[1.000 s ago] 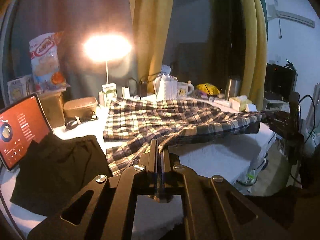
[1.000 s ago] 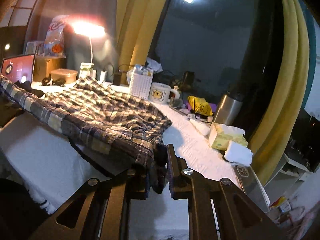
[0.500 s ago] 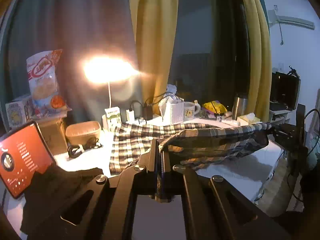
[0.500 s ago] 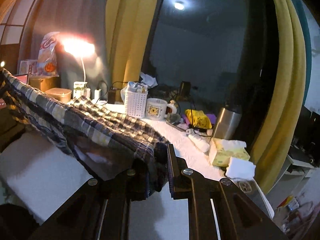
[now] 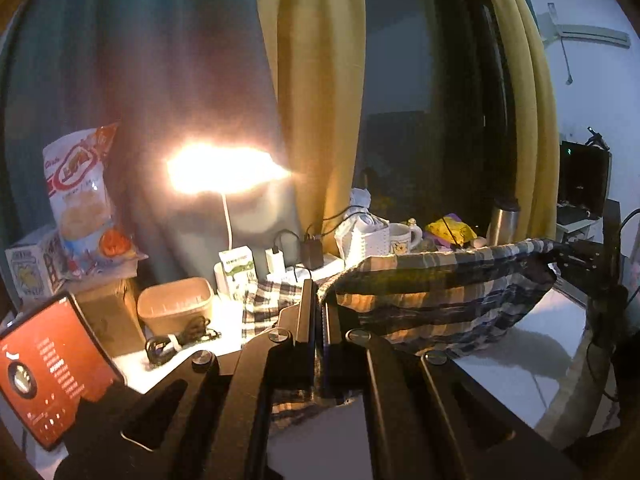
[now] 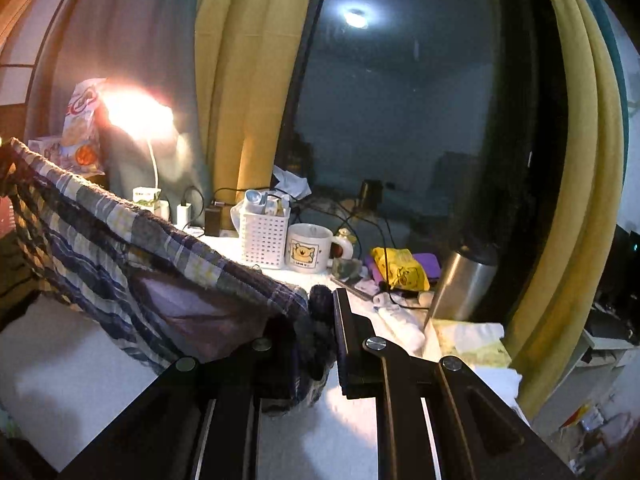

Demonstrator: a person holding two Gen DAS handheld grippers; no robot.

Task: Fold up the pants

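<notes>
Home bedroom: yellow curtains (image 6: pixel 248 80), lamp-lit cluttered desk (image 6: pixel 360 280), bear mug (image 6: pixel 308 248).

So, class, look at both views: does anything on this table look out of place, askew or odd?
Nothing looks spilled or broken. The odd part is the plaid pants, stretched in the air between the left tool and right tool, sagging in the middle. The white tabletop behind is crowded with a mug and basket.

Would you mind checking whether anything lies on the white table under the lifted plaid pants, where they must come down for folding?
Nothing visible does. Both tongs, left and right, grip the plaid pants above bare white table. The basket and mug stand behind, near the window.
</notes>
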